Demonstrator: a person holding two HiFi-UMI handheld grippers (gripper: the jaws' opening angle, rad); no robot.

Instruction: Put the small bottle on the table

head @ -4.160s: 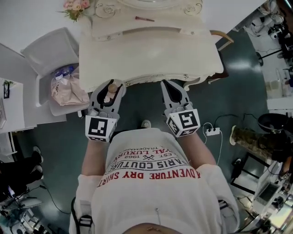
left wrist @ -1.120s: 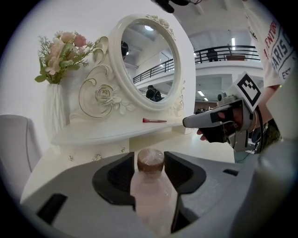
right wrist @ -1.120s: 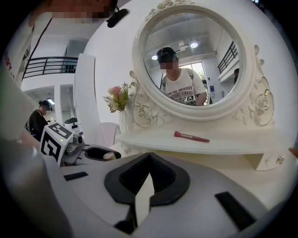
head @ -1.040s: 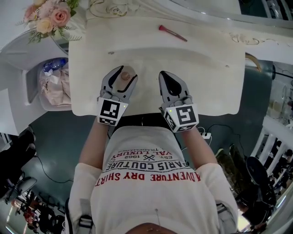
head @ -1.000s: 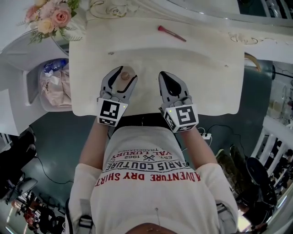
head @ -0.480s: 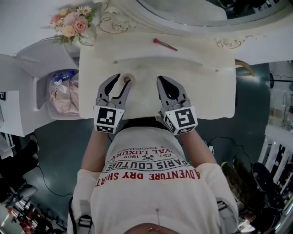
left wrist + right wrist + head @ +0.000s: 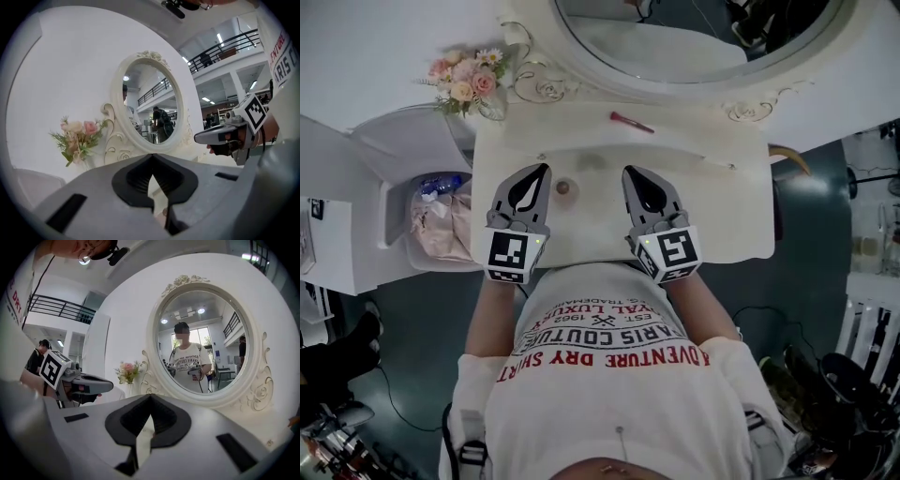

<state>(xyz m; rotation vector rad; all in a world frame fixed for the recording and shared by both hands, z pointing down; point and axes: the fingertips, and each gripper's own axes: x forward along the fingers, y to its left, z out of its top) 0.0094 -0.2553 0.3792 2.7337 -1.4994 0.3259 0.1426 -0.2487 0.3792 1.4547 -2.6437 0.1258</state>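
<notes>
The small bottle, tan with a brown cap, stands alone on the cream dressing table. My left gripper lies just left of it, apart from it, jaws shut with nothing between them. In the left gripper view the left gripper shows its pads together. My right gripper rests on the table to the right of the bottle, also shut and empty. The right gripper view shows the right gripper with its jaws closed, and the left gripper off to the side.
An oval mirror stands at the back of the table. A red brush lies in front of it, and a flower bouquet stands at the back left corner. A bin with a pink bag sits left of the table.
The left gripper, which stood round the bottle, let go, drew back to the left and shut empty. The bottle stays standing on the table. The right gripper kept its place.
</notes>
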